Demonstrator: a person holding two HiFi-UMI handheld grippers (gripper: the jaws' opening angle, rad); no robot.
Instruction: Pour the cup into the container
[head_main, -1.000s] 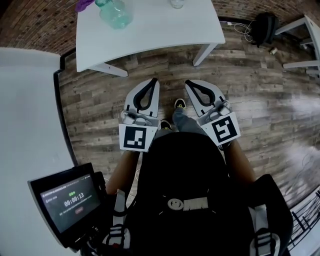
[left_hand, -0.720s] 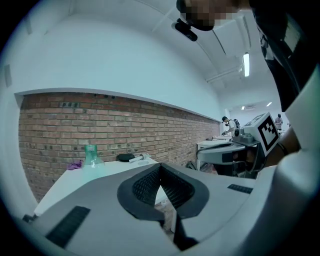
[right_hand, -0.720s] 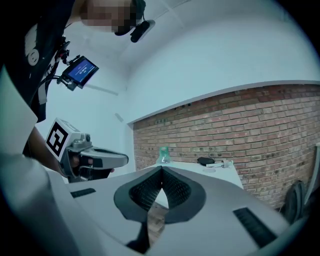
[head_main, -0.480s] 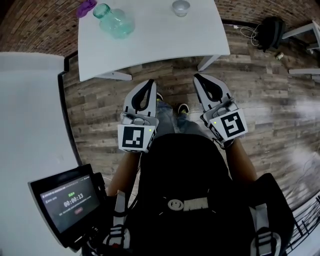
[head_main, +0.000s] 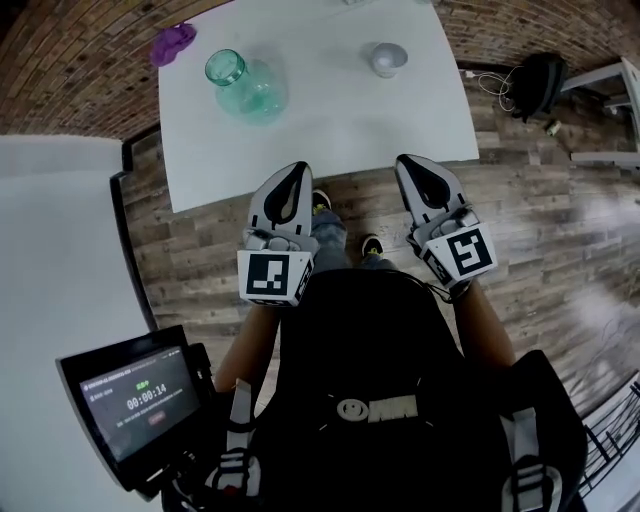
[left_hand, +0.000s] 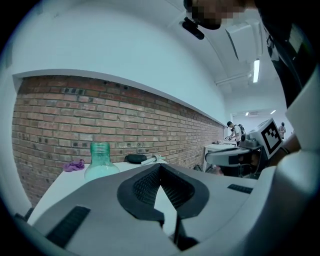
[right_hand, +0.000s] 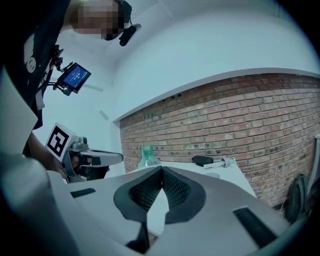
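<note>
Small grey cup (head_main: 387, 58) untouched on white tabletop (head_main: 330, 130), well apart from green glass jar container (head_main: 247, 85). Left hand-held gripper (head_main: 296, 170), right hand-held gripper (head_main: 412, 163) both clenched, empty, near tabletop edge. Grasp and pour both left.

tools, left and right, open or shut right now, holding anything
Left tool: shut, holding nothing.
Right tool: shut, holding nothing.

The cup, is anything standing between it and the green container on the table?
Nothing visible does. The cup and the green container stand apart on the white table with only bare tabletop between them; the purple cloth lies on the container's far side.
</note>
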